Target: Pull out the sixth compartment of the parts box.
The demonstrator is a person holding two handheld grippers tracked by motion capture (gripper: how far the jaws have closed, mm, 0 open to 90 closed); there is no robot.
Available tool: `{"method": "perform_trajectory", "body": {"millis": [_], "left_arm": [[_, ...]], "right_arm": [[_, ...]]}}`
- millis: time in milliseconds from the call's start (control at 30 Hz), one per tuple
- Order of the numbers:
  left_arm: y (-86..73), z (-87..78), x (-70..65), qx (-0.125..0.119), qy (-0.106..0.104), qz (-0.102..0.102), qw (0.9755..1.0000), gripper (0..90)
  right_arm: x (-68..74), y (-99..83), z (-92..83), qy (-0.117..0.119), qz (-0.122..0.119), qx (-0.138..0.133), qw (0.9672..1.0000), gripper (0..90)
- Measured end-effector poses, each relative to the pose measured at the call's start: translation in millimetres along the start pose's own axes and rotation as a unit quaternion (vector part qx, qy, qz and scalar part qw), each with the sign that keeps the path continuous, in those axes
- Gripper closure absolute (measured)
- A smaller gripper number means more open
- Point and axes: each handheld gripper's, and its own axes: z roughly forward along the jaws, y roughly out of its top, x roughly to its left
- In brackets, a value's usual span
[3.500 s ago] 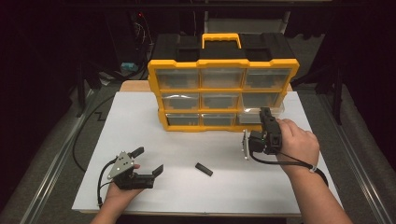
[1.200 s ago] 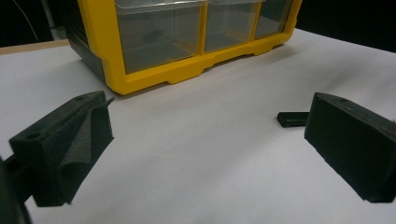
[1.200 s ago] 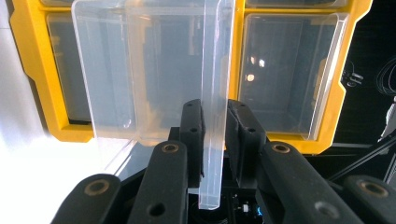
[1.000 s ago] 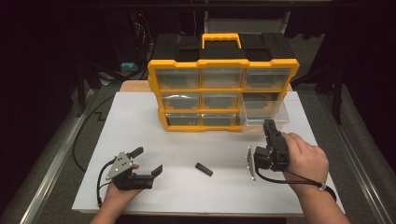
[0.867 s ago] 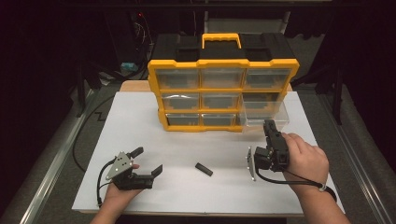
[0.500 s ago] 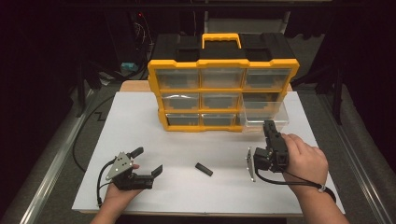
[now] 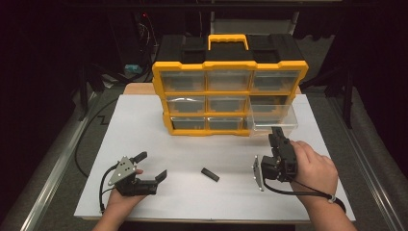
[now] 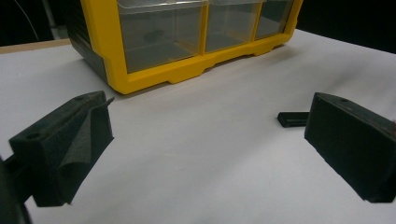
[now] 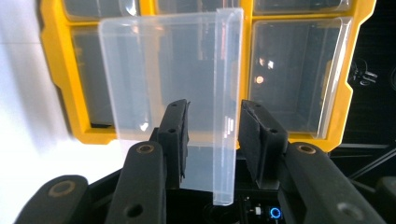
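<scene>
A yellow organiser (image 7: 231, 96) with clear drawers stands at the back of the white table (image 7: 144, 120). Its bottom right clear drawer (image 7: 272, 118) sticks out toward me. My right gripper (image 7: 275, 132) is at the drawer's front. In the right gripper view the drawer's front lip (image 9: 229, 93) stands between the jaws of the right gripper (image 9: 215, 130) with a gap on each side. Those jaws have just been opening and stand open. My left gripper (image 7: 153, 165) rests open at the front left. A small black piece (image 7: 210, 174) lies between the two hands.
In the left gripper view the black piece (image 8: 292, 118) lies just beyond the right-hand jaw, and the organiser's yellow base (image 8: 187, 70) is farther off. Dark floor and cables surround the table. A cable trails from each gripper.
Since the earliest frame the right gripper drew back toward me and the bottom right drawer came out with it. Over the last second both hands stayed put.
</scene>
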Motion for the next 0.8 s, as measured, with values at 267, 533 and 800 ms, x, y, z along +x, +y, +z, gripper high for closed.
{"method": "perform_trajectory", "body": {"millis": [267, 533, 800], "left_arm": [[0.9, -1.1, 0.1, -0.002, 0.001, 0.000, 1.0000, 2.1], [0.9, -1.5, 0.2, -0.001, 0.000, 0.002, 1.0000, 2.1], [0.6, -1.0, 0.2, -0.001, 0.000, 0.002, 1.0000, 2.1]], "right_arm": [[13.6, 3.9, -7.0, 0.017, 0.007, -0.009, 0.9998, 61.4], [31.3, 7.4, -7.1, 0.033, 0.001, -0.014, 0.9994, 60.6], [53.9, 11.0, -4.9, 0.051, 0.002, -0.017, 0.9986, 59.8]]}}
